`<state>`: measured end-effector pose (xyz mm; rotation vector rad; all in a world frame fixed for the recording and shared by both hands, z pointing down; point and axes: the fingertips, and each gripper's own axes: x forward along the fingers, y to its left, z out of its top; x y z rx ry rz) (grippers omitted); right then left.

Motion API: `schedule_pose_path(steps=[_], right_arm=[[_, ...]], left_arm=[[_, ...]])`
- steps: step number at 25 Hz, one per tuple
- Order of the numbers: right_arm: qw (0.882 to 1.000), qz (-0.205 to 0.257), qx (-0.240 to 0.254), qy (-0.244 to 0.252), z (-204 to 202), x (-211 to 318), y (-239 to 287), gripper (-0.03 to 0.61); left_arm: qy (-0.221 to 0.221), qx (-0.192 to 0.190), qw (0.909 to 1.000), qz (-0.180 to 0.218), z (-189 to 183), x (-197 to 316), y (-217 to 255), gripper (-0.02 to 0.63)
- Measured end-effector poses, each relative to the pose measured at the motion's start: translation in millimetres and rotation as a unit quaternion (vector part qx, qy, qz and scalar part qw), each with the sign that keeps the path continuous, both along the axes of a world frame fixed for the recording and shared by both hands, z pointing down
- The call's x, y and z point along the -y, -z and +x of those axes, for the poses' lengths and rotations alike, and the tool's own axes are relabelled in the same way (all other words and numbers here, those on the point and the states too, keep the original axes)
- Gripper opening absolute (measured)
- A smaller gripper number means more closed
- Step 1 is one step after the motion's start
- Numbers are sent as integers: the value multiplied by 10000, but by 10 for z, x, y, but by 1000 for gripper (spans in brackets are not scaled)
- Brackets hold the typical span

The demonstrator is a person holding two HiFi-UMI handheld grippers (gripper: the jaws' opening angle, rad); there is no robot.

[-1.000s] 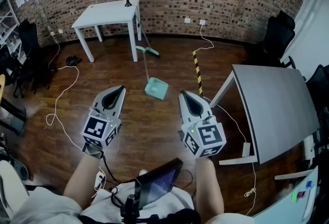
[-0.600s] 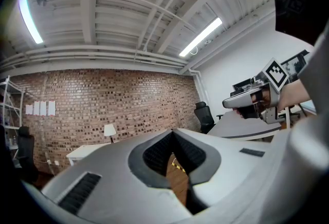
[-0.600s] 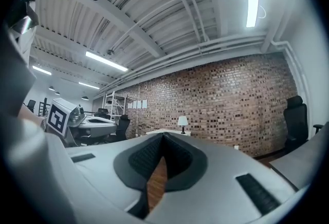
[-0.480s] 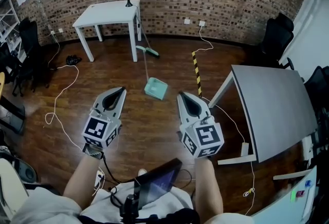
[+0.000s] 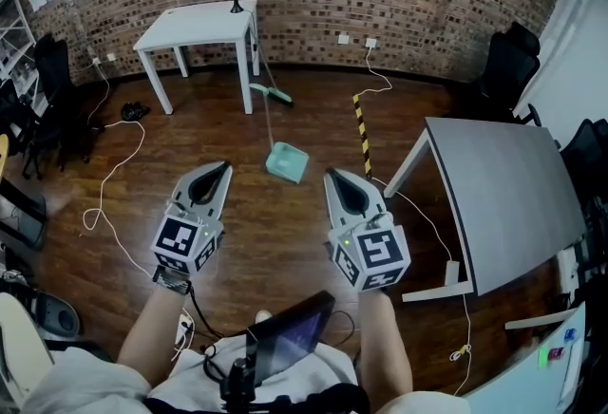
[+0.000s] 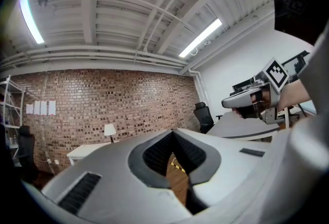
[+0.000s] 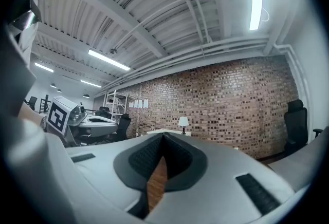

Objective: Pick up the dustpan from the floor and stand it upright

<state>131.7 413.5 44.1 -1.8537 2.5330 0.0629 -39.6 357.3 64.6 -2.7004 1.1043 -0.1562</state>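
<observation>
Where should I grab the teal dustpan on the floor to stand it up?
Probably its thin handle, coming down from above and closing across it: the dustpan lies flat, its handle running toward the white table, and the pan looks too wide.

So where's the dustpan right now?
In the head view the dustpan lies on the wooden floor near the middle, just ahead of and between the left gripper and right gripper, with the white table farther back.
</observation>
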Motion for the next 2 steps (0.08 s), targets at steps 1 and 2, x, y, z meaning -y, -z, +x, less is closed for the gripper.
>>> schedule_pose_path(steps=[1,2], right_arm=[[10000,-4,3,-4,-4,-5,-4,-9],[10000,-8,6,-10,-6,-9,-9,-9]], left_arm=[[-7,2,10000,-5,-2,-4,-6,-8],[-15,3,10000,-9,-3,-7,-13,-8]])
